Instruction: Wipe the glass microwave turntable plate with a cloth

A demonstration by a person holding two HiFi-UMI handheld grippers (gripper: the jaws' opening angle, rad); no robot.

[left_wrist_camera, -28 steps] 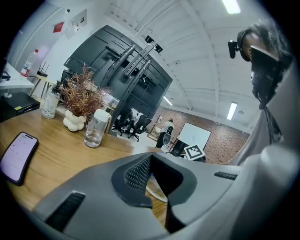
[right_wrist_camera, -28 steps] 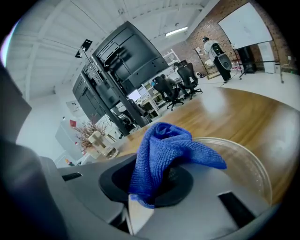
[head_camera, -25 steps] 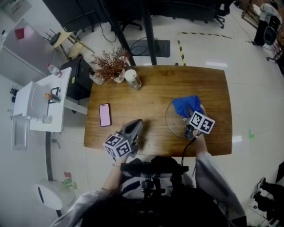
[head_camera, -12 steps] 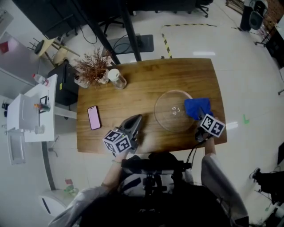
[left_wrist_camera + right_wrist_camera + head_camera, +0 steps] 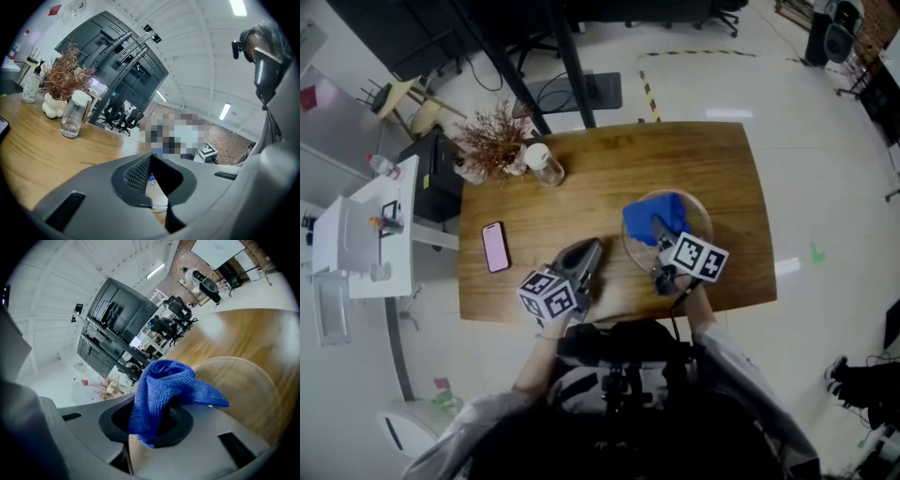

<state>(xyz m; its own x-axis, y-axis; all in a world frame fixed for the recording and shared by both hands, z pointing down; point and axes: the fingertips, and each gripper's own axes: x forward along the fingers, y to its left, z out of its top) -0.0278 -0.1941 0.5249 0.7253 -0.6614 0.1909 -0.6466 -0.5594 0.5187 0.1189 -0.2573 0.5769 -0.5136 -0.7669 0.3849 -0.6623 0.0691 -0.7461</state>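
Observation:
The round glass turntable plate [image 5: 697, 218] lies on the wooden table [image 5: 581, 187], right of centre near the front edge. A blue cloth [image 5: 650, 217] rests on the plate's left half. My right gripper [image 5: 660, 233] is shut on it and reaches in from the front. In the right gripper view the cloth [image 5: 164, 392] bunches out of the jaws, with the plate [image 5: 246, 385] just beyond. My left gripper [image 5: 587, 252] lies on the table left of the plate, jaws together and holding nothing.
A pink phone [image 5: 495, 247] lies at the table's left. A clear bottle [image 5: 546, 165] and a dried plant in a white vase [image 5: 492, 142] stand at the far left corner. A white cart [image 5: 366, 234] stands beside the table's left end.
The right gripper has drawn the cloth from the plate's right edge back left onto the plate. The left gripper has stayed where it was.

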